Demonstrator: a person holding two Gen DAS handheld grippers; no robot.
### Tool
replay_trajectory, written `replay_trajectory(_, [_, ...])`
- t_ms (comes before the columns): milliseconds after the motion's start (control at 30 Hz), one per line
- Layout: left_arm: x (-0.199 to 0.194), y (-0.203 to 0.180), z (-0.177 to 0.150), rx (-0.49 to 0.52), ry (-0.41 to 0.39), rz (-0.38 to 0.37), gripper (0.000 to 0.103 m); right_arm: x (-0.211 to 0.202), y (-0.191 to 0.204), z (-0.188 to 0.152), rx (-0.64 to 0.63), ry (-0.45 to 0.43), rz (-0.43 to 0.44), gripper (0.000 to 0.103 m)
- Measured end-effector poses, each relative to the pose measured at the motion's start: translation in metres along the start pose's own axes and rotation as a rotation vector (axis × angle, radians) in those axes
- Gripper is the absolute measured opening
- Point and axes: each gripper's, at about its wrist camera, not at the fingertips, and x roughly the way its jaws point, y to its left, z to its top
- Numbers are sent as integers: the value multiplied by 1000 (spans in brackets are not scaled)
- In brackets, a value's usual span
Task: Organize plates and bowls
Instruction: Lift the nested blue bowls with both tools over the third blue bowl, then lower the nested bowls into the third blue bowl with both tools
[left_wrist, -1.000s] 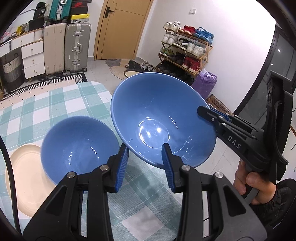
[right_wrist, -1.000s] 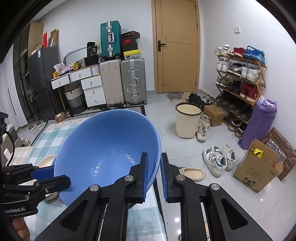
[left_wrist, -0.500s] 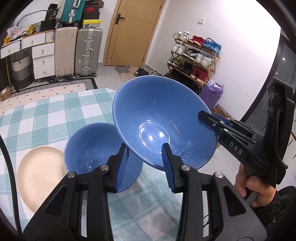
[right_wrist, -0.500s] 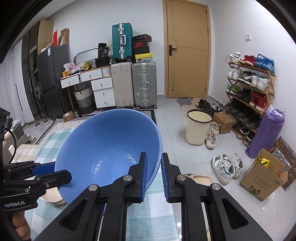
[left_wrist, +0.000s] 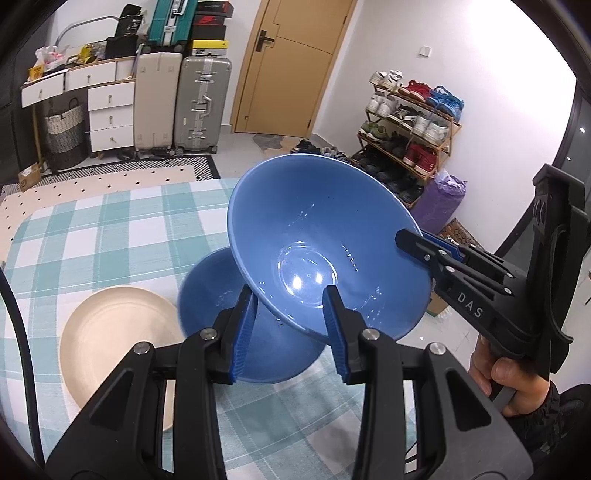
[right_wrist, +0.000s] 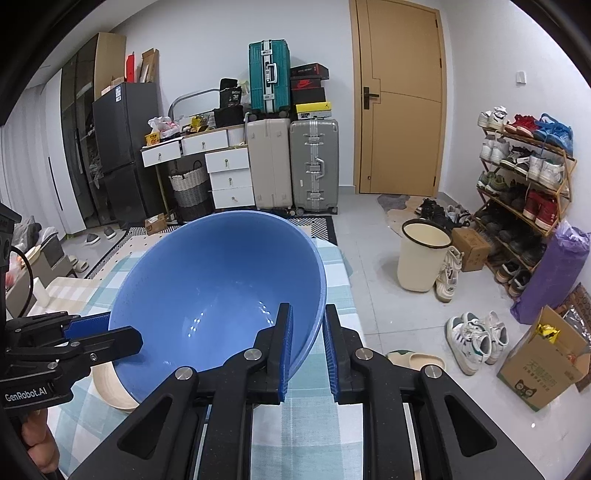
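Left wrist view. The large blue bowl (left_wrist: 325, 243) is carried in the air, tilted, its near rim lying between the partly spread fingers of the left gripper (left_wrist: 288, 332); whether the pads actually press the rim cannot be told. The bowl's far-right rim is pinched by the right gripper (left_wrist: 424, 240), held in a hand (left_wrist: 498, 373). Under and just ahead of the left fingers sits the smaller blue bowl (left_wrist: 221, 295), now partly covered by the large bowl, whereas a second ago the two were seen side by side. The cream plate (left_wrist: 110, 339), ahead and left on the checked tablecloth (left_wrist: 92, 236), has drawn nearer the fingers.

Right wrist view. The right gripper (right_wrist: 306, 347) is pressed nearly together on the large bowl's rim (right_wrist: 221, 280). The left gripper (right_wrist: 99, 332) is seen at the bowl's opposite edge. More tablecloth (right_wrist: 332, 406) is under the fingers than before.

Judgement: the large bowl has been brought over the small one; stacking appears close, though lowering is not yet done.
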Motion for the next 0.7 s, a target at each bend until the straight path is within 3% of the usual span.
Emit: replay_trajectory(700, [26,52,-2,-59,46,69,34,47,42,-9,-31,68,63,17])
